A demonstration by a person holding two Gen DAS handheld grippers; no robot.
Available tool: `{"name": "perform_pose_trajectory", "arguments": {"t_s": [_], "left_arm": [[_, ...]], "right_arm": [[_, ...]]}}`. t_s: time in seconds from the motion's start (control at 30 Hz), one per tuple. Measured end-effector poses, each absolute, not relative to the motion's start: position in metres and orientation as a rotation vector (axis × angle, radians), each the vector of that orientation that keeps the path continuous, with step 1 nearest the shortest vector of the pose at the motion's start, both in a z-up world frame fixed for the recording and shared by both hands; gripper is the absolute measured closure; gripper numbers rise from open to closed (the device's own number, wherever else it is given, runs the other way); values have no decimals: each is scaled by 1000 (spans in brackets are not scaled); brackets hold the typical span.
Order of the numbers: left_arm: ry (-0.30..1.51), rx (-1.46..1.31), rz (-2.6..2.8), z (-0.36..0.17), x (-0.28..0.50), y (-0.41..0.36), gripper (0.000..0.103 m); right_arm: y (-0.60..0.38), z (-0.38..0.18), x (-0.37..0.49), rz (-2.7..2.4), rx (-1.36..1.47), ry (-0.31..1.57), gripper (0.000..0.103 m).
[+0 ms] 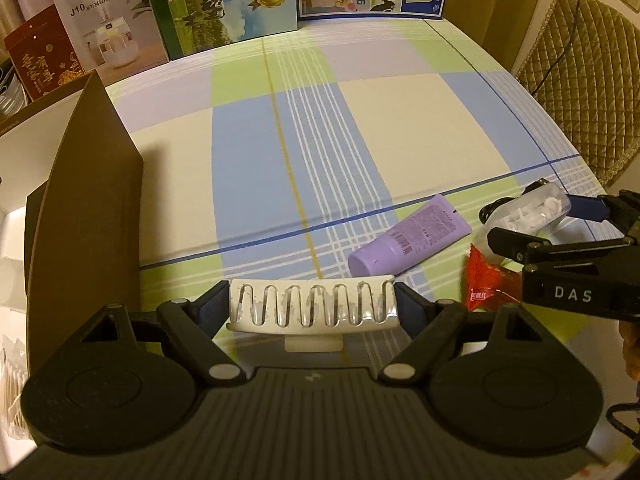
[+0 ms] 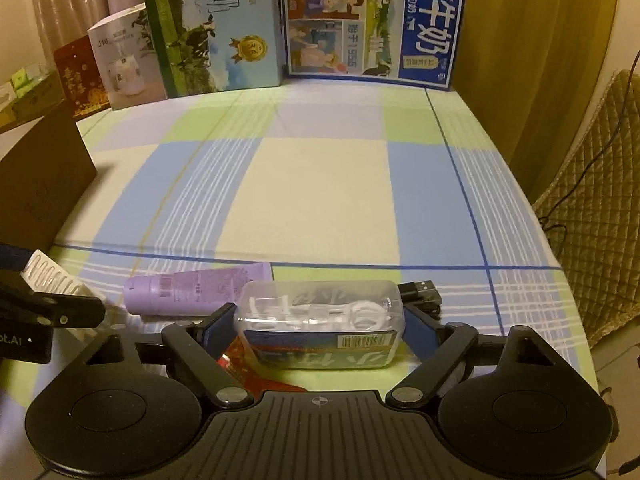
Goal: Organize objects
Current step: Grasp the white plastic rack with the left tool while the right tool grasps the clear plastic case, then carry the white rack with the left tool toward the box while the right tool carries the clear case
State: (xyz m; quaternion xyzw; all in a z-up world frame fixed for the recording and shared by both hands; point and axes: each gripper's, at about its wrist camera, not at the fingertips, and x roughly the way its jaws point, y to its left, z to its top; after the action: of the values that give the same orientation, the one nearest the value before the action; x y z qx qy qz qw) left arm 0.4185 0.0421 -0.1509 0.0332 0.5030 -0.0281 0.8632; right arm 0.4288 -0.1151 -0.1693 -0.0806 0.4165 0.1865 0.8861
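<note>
Floss-pick box (image 2: pixel 320 322), clear plastic with white picks inside, sits between the right gripper (image 2: pixel 318 326) pads, which look pressed against its ends, low over the checked tablecloth (image 2: pixel 320 192). Just behind it lie a purple tube (image 2: pixel 192 292) and a black USB plug (image 2: pixel 420 291). The left gripper (image 1: pixel 312 308) is clamped on a white hair clip (image 1: pixel 312 306) beside a brown box (image 1: pixel 92 184).

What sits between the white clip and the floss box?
The purple tube, lying on its side on the cloth between the white clip and the floss box. Clearest in the right wrist view.
</note>
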Motion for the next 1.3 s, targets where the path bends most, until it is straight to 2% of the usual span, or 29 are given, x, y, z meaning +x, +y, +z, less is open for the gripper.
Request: {"name": "perform_pose_trajectory", "arguments": {"t_s": [0.23, 0.77, 1.3], "left_arm": [[1033, 58, -68, -141, 412, 39, 20], [896, 19, -72, -77, 381, 41, 20], [800, -42, 65, -26, 311, 108, 20]], "right_arm": [[-125, -161, 421, 390, -148, 863, 20], [-134, -92, 393, 460, -68, 822, 20], [-71, -47, 338, 697, -21, 776, 20]]}}
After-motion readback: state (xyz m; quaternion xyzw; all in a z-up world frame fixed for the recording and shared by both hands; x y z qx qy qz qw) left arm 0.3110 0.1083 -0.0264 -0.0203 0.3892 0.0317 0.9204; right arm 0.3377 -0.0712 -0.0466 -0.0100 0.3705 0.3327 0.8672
